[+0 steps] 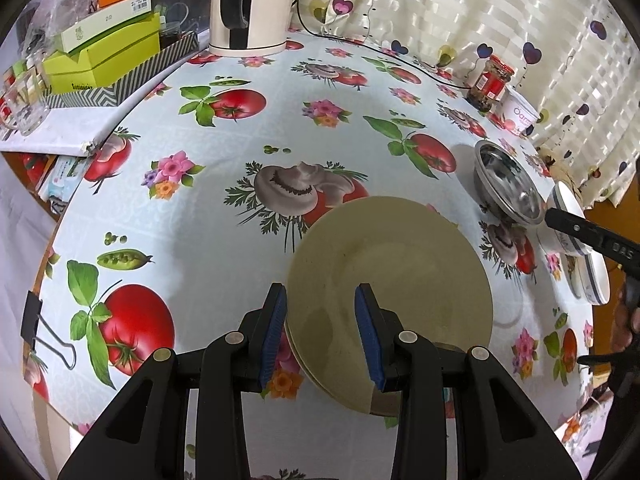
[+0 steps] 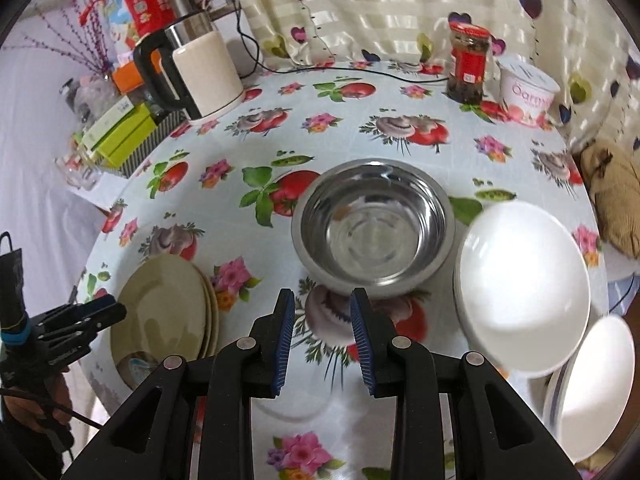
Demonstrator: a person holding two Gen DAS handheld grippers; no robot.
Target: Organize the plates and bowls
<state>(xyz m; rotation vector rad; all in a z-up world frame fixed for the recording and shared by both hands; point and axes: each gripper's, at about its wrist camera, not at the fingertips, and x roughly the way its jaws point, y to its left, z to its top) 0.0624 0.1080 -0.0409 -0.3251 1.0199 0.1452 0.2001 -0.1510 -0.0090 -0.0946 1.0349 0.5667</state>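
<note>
- The left gripper (image 1: pixel 321 334), black with blue ribbed pads, hangs over the near edge of a stack of round beige plates (image 1: pixel 394 276) lying flat on a table covered with a glossy cloth printed with tomatoes, mushrooms and flowers (image 1: pixel 224 152). Its jaws stand apart with the plate rim between them, and the pads do not visibly press on it.
- The right gripper (image 2: pixel 322 334), of the same make, is poised above the bare cloth just short of a round stainless-steel bowl (image 2: pixel 374 226). Its jaws are apart and nothing is between them.
- The steel bowl sits upright, mouth up. Just beside it on its right are stacked white bowls (image 2: pixel 524 288), tilted, with a further white dish (image 2: pixel 596 384) nearer the table edge.
- Only the right wrist view shows that the beige stack holds several plates, their rims fanned at one side, and the hand holding the left gripper.
- Only the left wrist view shows blue rings on the outside of the white bowls, and a black binder clip (image 1: pixel 34 322) at the table's left edge.
- A cream electric kettle with a black handle (image 2: pixel 200 76), a red-lidded jar (image 2: pixel 468 64) and a white tub (image 2: pixel 528 92) stand along the far side, well apart from both grippers.
</note>
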